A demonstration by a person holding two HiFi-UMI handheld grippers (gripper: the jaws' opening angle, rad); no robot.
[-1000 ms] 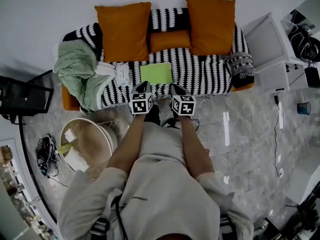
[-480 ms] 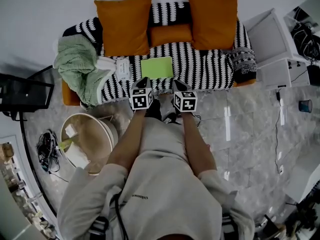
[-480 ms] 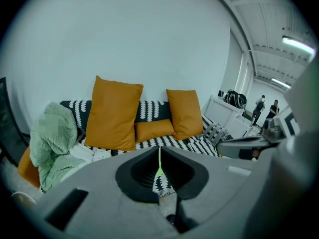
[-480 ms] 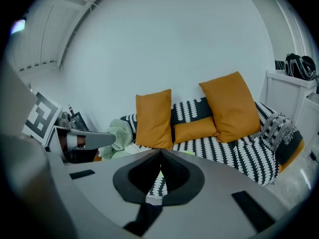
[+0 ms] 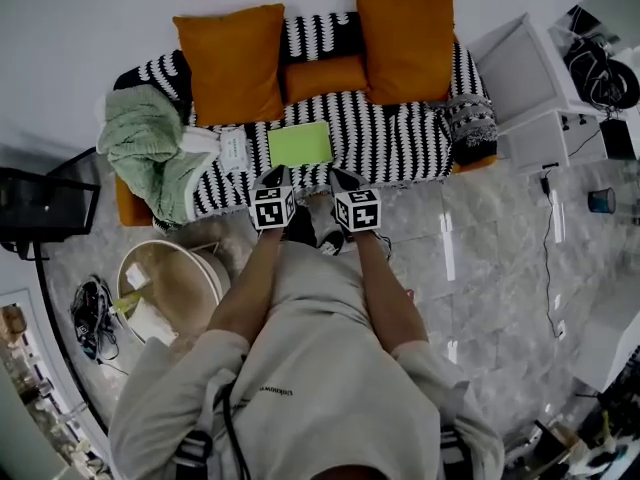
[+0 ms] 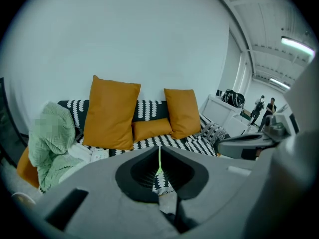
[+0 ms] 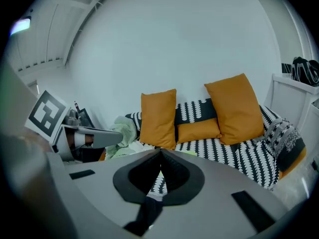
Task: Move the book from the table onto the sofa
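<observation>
Book [image 5: 300, 144] is down on the sofa [image 5: 400, 138], flat on the striped seat, bright green cover up. It sits just beyond the tips of both tongs, a touch nearer the left pair, and neither pair is touching it.

Left tongs [image 5: 279, 173] are pinched together with nothing in them; looking along them, only a thin sliver of green shows through the slit. Right tongs [image 5: 341, 178] are closed tight and empty too. The two pairs hang side by side, close together, pointing at the seat's front edge, the person's arms stretched out behind them.

Past the book, against the backrest, a small orange cushion [image 5: 325, 77] lies between two big orange cushions [image 5: 226, 63], one off beyond the left tongs, the other beyond the right. Left of the left tongs there's a white packet [image 5: 232, 148] beside the book, then a green blanket [image 5: 145, 143] heaped over the sofa's arm. Back and to the left of the left tongs stands the round tabletop [image 5: 165, 278]. Well off to the right of the right tongs is a white cabinet [image 5: 525, 78].
</observation>
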